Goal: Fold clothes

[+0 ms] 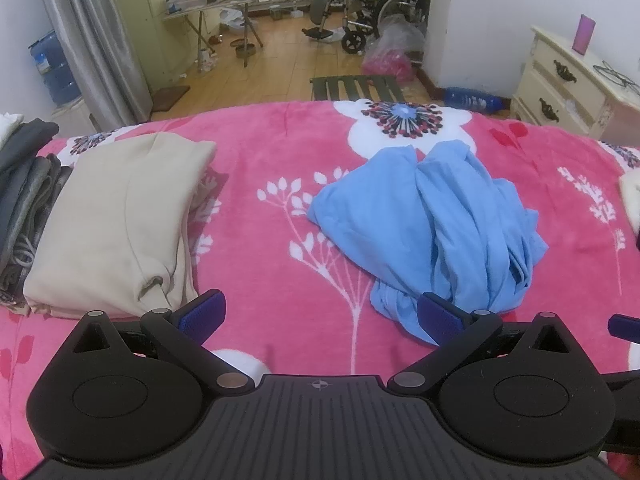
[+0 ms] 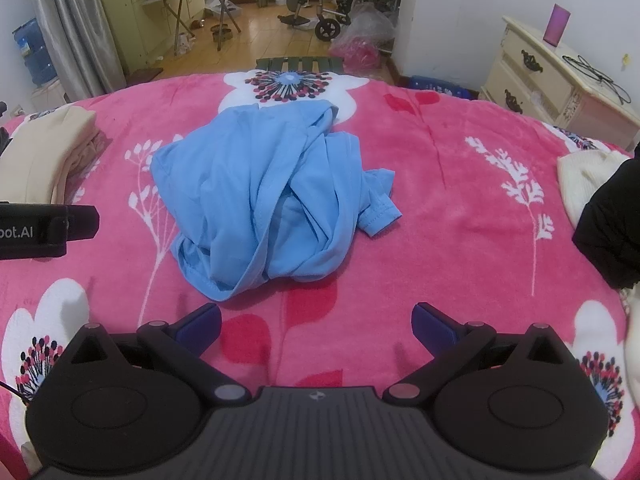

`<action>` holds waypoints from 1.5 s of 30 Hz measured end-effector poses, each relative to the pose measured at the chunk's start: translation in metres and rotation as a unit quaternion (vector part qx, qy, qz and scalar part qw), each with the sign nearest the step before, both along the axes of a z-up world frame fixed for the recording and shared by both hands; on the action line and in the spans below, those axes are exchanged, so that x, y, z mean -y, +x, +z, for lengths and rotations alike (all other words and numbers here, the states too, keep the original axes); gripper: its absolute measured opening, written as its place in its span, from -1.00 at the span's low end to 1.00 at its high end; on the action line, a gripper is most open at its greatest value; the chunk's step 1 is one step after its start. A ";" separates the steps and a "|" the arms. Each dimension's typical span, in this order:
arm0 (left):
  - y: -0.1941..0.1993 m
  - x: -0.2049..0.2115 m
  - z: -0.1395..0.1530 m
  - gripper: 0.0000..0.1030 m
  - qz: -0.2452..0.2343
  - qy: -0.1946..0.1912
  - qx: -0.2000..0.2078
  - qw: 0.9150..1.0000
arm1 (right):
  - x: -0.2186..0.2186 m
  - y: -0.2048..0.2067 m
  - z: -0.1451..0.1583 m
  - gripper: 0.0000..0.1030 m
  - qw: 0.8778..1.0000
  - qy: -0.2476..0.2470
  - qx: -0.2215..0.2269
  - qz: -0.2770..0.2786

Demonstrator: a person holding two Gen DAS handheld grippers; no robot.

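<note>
Blue-padded, the left gripper point(image 1: 320, 312) and right gripper point(image 2: 316, 326) both gape wide, holding nothing. Just beyond them a crumpled light-blue cotton shirt point(image 2: 264, 196) lies on the pink floral fleece blanket point(image 2: 460, 208); folded beige trousers point(image 1: 116, 224) sit far left.

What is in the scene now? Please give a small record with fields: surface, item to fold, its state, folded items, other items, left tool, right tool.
surface: pink floral blanket
item to fold: blue shirt
its state: crumpled heap near the middle, not held
folded items: beige garment, beside a grey pile at the left
other items: white cloth and black cloth at the right
left tool: open, empty, its right finger before the shirt's near edge
right tool: open, empty, short of the shirt
</note>
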State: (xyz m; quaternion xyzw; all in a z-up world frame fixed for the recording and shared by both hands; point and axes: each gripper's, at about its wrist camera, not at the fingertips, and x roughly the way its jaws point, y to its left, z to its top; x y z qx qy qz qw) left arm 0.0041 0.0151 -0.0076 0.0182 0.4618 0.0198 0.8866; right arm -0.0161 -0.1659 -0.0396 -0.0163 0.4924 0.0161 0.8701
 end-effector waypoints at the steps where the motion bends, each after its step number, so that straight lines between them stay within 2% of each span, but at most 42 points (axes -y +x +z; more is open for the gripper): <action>1: 0.000 0.000 0.000 1.00 0.000 0.000 0.000 1.000 | 0.000 0.000 0.000 1.00 1.000 0.000 0.000 0.000; 21: 0.000 -0.001 -0.001 1.00 -0.002 -0.004 -0.002 1.000 | 0.000 0.001 -0.001 1.00 1.000 0.001 0.001 0.000; 29: -0.001 -0.002 -0.011 1.00 -0.022 -0.011 0.057 0.998 | 0.013 0.008 -0.007 1.00 0.998 -0.003 0.028 0.052; 32: 0.002 -0.005 -0.019 1.00 -0.041 -0.047 0.065 0.996 | 0.026 0.017 -0.012 1.00 0.994 -0.001 0.062 0.095; 34: 0.006 -0.004 -0.023 1.00 -0.051 -0.076 0.063 0.994 | 0.036 0.022 -0.014 1.00 0.987 -0.011 0.105 0.120; 37: 0.014 0.004 -0.027 1.00 -0.068 -0.097 0.067 0.991 | 0.054 0.031 -0.018 1.00 0.972 -0.028 0.184 0.144; 39: 0.021 0.011 -0.031 1.00 -0.087 -0.111 0.072 0.987 | 0.064 0.044 -0.019 1.00 0.966 -0.033 0.210 0.147; 41: 0.030 0.020 -0.035 1.00 -0.116 -0.126 0.077 0.982 | 0.075 0.063 -0.021 1.00 0.967 -0.014 0.203 0.153; 45: 0.050 0.038 -0.048 0.90 -0.165 -0.140 0.071 0.974 | 0.093 0.108 -0.029 0.99 0.979 0.046 0.149 0.130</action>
